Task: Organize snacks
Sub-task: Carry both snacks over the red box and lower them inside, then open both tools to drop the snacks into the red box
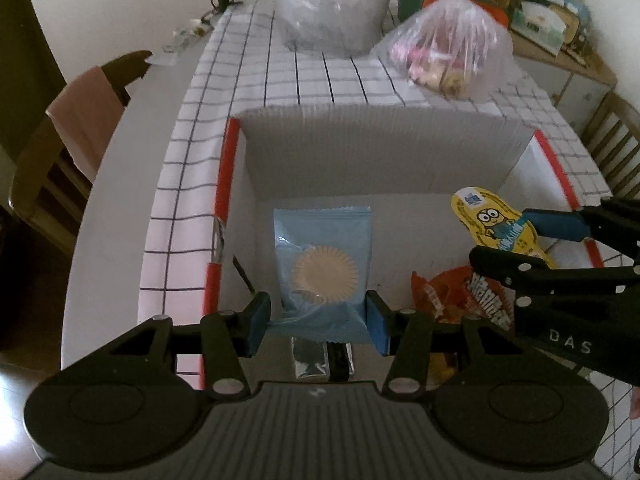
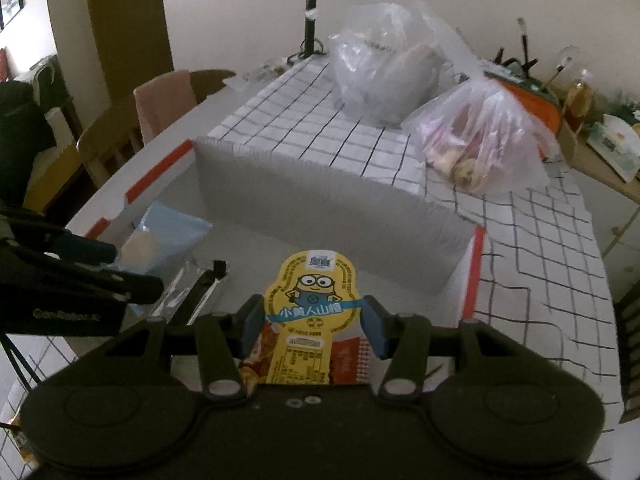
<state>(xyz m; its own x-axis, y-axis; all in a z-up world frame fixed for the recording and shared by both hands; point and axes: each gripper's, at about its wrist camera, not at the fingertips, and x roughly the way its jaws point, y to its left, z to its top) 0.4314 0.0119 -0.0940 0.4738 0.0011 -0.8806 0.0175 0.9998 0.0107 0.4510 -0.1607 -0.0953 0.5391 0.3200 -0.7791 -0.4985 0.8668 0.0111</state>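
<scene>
We're looking down on the round white table (image 1: 120, 184), draped with a checked cloth (image 1: 304, 80) running toward twelve o'clock, and right in the middle sits the open white box (image 1: 376, 152) with its red-edged flaps, far wall standing upright. Beyond it, at about one o'clock, we've got two clear plastic bags: the bigger cloudy bag (image 2: 380, 68) at the back and the pink-tinted bag of treats (image 2: 480, 132) just in front, both on the cloth and apart from the box. A chair with a pink cloth (image 1: 84, 124) waits at nine o'clock, and a desk lamp (image 2: 320, 4) curves up at twelve. Now the action: our left gripper (image 1: 318, 318) has its blue pads clamped on the lower edge of the blue biscuit packet (image 1: 324, 256), which hangs over the left part of the box. Over at three o'clock in that same view, the right gripper (image 2: 314, 328) is pinching the yellow cartoon snack pack (image 2: 312, 300) across its middle, held over the right part of the box. Beneath it lies an orange snack wrapper (image 1: 448, 292) inside the box, and a small clear sachet (image 2: 192, 288) sits at the near left, by the blue packet.
</scene>
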